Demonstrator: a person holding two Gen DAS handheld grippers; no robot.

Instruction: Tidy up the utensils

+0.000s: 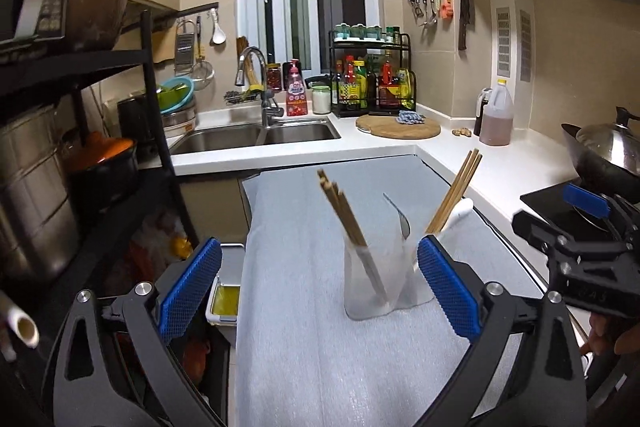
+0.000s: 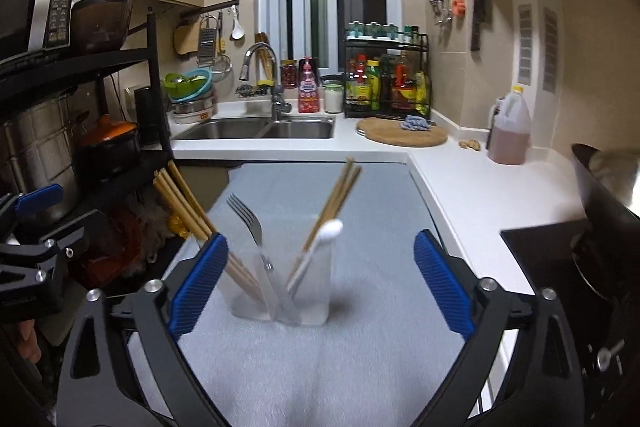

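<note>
Standing on your worktop (image 2: pixel 400 211), the frosted holder (image 2: pixel 280 291) contains chopsticks (image 2: pixel 336 195), a fork (image 2: pixel 248 223) and a white spoon (image 2: pixel 320 243); both your left tool (image 1: pixel 316 291) and right tool (image 2: pixel 320 283) gape wide, empty.

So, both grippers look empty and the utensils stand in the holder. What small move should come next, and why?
Probably draw both grippers back. The left gripper and right gripper are open and hold nothing, while the chopsticks, fork and white spoon already stand in the translucent holder. No loose utensil shows on the mat.
</note>
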